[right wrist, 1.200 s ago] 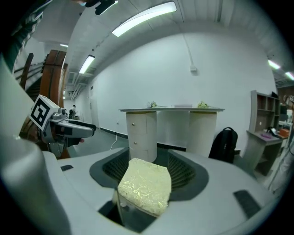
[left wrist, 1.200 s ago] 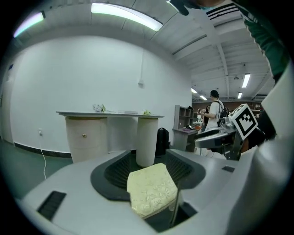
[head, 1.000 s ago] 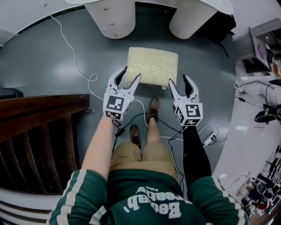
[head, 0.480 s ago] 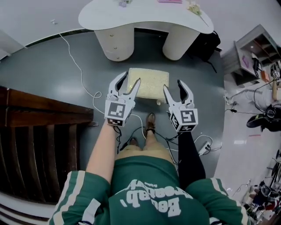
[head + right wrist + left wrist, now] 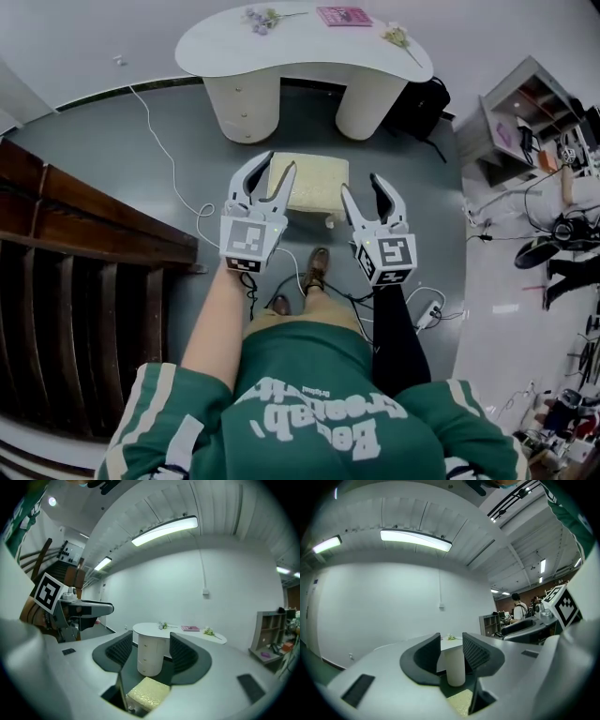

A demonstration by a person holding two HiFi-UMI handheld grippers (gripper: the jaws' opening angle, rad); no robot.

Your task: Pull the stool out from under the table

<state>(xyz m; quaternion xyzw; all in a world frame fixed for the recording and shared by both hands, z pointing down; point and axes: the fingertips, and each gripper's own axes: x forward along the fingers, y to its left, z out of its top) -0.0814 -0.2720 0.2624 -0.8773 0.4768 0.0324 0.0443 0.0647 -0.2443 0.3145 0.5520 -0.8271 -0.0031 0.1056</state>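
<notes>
1. Head view, looking steeply down: a stool [image 5: 314,183] with a pale yellow square cushion is seen on the grey floor [image 5: 122,159]. It stands clear of the white table [image 5: 300,47], just in front of its two round pedestals [image 5: 242,103].
2. The stool is placed between the table and the person's shoes [image 5: 319,265].
3. The left gripper [image 5: 278,164] is held over the stool's left edge and the right gripper [image 5: 361,185] just off its right edge. Neither is touching it.
4. Left gripper view: the left gripper [image 5: 451,644] is shown with a moderate gap between its jaws, which have just been closing. Nothing is gripped; only a distant pedestal is framed in the gap, and a sliver of the stool [image 5: 461,702] is seen below.
5. Right gripper view: the right gripper [image 5: 151,644] is shown with its jaws set wider apart, also holding nothing. The table [image 5: 187,633] is seen beyond them and the stool [image 5: 147,693] low beneath.
6. A pink book [image 5: 344,16] is laid on the tabletop, and a white cable [image 5: 164,131] is trailed across the floor at the left.
</notes>
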